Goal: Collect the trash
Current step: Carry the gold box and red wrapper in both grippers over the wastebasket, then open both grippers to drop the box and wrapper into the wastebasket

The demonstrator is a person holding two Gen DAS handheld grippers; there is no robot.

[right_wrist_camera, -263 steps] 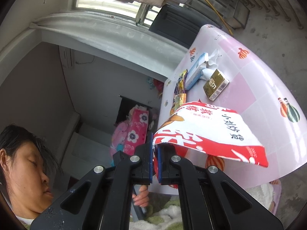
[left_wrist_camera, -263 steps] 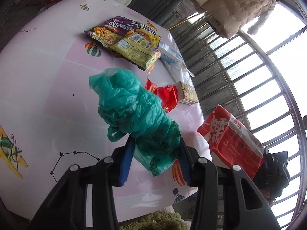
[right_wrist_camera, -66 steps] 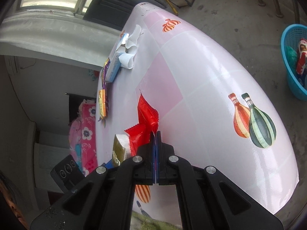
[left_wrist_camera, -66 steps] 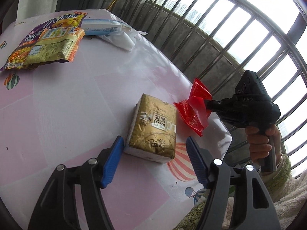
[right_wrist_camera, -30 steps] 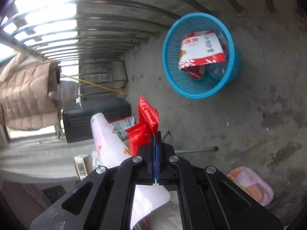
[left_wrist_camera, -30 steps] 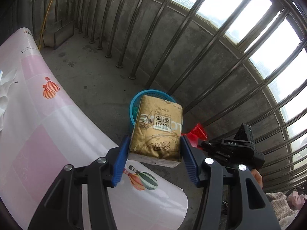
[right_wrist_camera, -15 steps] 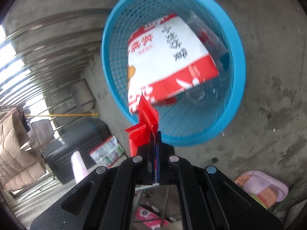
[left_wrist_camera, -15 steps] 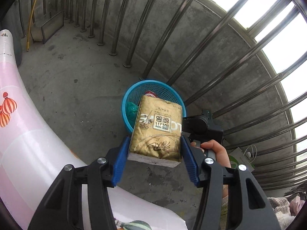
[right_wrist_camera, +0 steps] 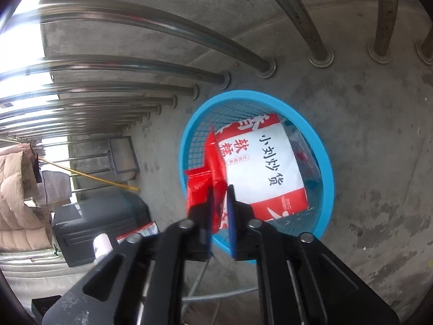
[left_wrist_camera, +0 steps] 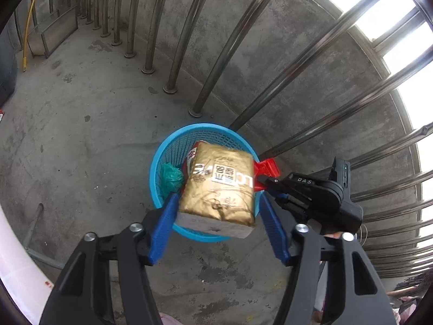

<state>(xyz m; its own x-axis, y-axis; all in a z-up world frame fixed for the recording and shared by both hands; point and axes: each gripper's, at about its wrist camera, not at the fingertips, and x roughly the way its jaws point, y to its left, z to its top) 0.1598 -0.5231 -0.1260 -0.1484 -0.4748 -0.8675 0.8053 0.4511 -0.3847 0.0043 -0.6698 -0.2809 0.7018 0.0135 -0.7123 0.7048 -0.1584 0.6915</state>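
**Both hand-held grippers let go over the basket**

The blue basket (left_wrist_camera: 155, 173) stands on the concrete floor (left_wrist_camera: 67, 140) close against the metal railing (left_wrist_camera: 243, 32), and both views now look down into it; half a second ago it was smaller and further off in the left view, so the hands have come down over it. It already holds a red-and-white snack bag (right_wrist_camera: 268, 168) and a crumpled green plastic bag (left_wrist_camera: 170, 177).

The left hand-held gripper (left_wrist_camera: 217, 216) has changed most. Its jaws were clamped on the gold tissue pack (left_wrist_camera: 220, 187) a moment ago; now they are opening, and a clear gap shows between the right blue pad and the pack's side. The pack is still between the jaws, above the basket's mouth, tilted and, by the look of it, starting to drop.

The right hand-held gripper (right_wrist_camera: 220, 211) was pinched fully closed on the red wrapper (right_wrist_camera: 209, 178); its jaws are now opening too, with a visible space between the blue pads. The wrapper still hangs between them, against the left pad, over the basket's near rim.

My reading is that both pieces are being released into the basket together. The wrapper is light and sits near the rim, so it could cling to the pad or flutter outside.
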